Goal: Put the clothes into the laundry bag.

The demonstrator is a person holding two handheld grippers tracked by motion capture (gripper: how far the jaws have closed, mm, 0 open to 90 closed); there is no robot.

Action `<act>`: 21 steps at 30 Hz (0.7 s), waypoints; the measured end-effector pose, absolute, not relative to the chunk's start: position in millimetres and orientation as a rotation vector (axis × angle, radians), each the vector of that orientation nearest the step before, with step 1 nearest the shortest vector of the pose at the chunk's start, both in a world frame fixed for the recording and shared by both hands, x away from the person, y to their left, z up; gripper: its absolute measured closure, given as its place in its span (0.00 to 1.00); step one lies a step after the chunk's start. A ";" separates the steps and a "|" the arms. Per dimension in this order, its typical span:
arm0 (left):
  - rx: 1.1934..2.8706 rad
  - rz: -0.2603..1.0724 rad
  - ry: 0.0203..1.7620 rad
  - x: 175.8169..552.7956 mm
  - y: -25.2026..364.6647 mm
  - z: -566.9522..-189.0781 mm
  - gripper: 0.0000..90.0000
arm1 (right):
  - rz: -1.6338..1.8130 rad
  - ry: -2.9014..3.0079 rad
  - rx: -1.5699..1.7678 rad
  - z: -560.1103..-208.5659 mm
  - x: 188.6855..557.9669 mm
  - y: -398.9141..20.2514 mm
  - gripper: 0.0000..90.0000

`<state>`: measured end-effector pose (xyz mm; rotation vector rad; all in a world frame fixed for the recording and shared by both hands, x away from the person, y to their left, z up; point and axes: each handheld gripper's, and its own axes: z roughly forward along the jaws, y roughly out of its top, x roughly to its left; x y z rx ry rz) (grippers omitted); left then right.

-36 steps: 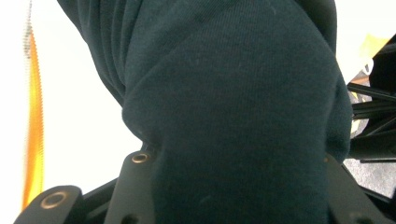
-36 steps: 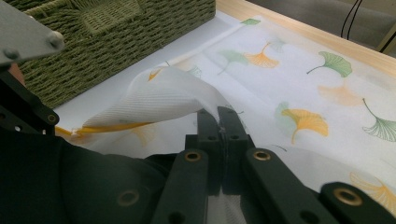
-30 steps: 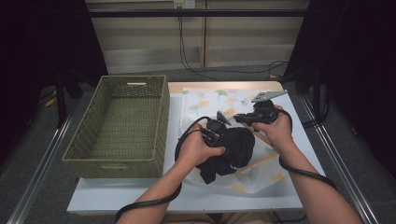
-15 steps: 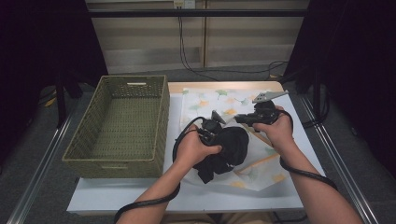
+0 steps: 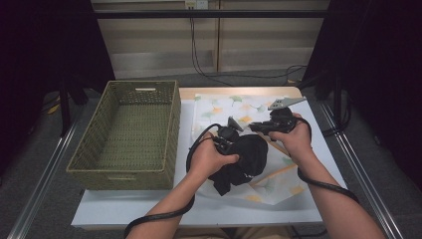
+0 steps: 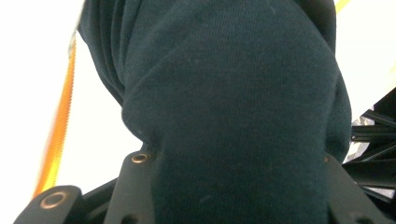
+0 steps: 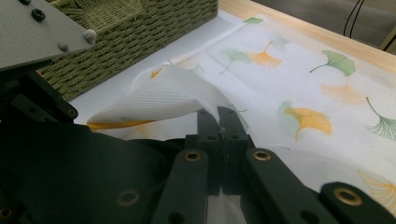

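Black garment sits bunched on the leaf-print cloth, right half of the table, between my two hands. In the left gripper view the dark knit swells out between my jaws, so my left claw is pinching the black garment, jaws part-way apart around the wad. My right claw has its jaws pressed together; in the right gripper view the tips meet at a lifted white fold of the cloth, which curls up just beside them. Whether the tips actually nip that fold or the garment edge, I can't tell.

Around it: green wicker basket on the left, well apart from the garment, its near wall close to the cloth's left edge. The garment covers the middle of the cloth and hides my left fingertips. Cables trail off both claws toward the table's near edge. Grey three-cornered plate tops my right claw.
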<state>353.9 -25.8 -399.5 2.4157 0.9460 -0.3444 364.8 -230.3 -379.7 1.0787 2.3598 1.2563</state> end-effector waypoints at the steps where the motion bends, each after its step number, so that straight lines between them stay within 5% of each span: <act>1: 2.416 -0.344 0.946 353.9 -25.8 -399.5 0.64 | 1.256 2.360 1.079 -379.7 364.8 -230.3 1.00; 21: 2.371 -0.286 1.051 366.0 -23.1 -410.0 0.63 | 1.261 2.372 1.070 -378.7 363.3 -231.3 1.00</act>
